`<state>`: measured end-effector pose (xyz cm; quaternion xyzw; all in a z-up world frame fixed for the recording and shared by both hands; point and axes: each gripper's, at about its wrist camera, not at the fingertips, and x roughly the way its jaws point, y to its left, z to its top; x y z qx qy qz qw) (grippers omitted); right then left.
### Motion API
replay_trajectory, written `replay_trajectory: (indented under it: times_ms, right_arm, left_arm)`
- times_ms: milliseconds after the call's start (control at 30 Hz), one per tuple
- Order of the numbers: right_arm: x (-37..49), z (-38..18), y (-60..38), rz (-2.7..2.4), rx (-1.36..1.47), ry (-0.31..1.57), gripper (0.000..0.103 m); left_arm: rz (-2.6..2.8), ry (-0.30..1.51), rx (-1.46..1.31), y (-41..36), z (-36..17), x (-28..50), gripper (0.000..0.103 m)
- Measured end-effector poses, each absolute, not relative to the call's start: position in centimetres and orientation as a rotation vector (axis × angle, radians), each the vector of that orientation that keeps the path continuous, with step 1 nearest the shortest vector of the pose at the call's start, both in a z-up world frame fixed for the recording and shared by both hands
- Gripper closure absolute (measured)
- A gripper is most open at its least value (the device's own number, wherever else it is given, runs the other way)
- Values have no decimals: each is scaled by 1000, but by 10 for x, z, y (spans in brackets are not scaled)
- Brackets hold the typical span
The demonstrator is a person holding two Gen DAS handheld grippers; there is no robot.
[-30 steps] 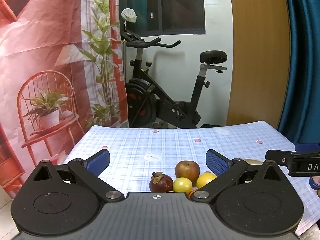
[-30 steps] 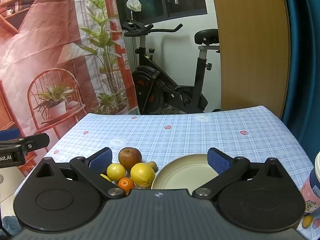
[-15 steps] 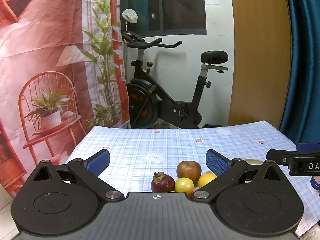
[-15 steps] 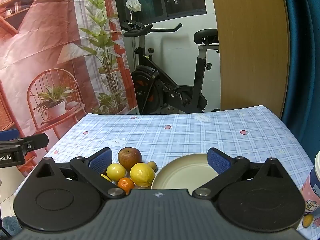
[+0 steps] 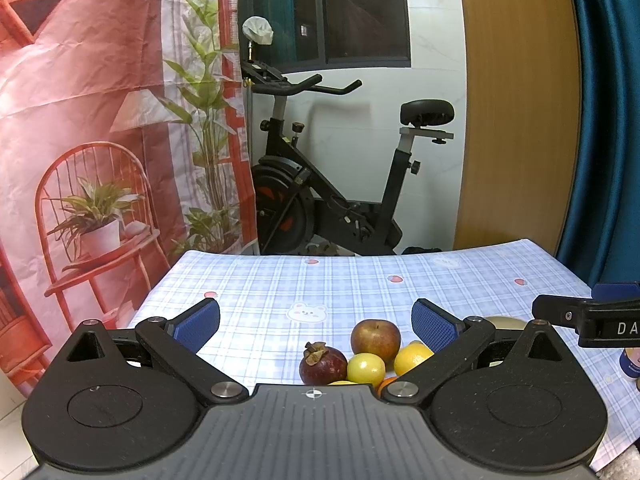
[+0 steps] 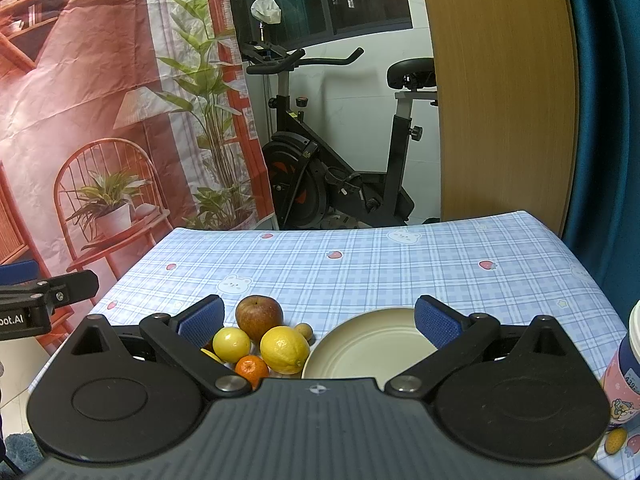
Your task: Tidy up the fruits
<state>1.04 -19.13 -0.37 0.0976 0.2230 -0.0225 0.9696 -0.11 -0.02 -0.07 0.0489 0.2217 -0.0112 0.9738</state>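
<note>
A heap of fruit lies on the checked tablecloth: a red apple (image 5: 375, 339), a dark mangosteen (image 5: 323, 364), a small yellow fruit (image 5: 366, 368) and a lemon (image 5: 412, 362). In the right wrist view I see the apple (image 6: 259, 313), the small yellow fruit (image 6: 231, 344), the lemon (image 6: 284, 349), a small orange (image 6: 251, 370) and a small brown fruit (image 6: 304, 331). An empty cream plate (image 6: 368, 346) sits right of the heap. My left gripper (image 5: 316, 322) is open, above the table, behind the fruit. My right gripper (image 6: 318, 320) is open, over plate and heap.
A cup with a cartoon print (image 6: 630, 364) stands at the right table edge. The left gripper shows at the left edge of the right wrist view (image 6: 44, 300). An exercise bike (image 5: 332, 184) stands beyond the table. The far part of the tablecloth (image 6: 400, 264) is bare.
The left gripper view has shifted slightly; the fruit sits a little lower and further right. The right gripper has barely moved. Both stay open.
</note>
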Motion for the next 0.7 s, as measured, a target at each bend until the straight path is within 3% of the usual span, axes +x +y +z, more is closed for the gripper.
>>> replay_trajectory:
  times_ms: [700]
  right_arm:
    - [12,-2,-191,-41,192,453,0]
  left_arm:
    - [-23,456,92,2,-2,1,0]
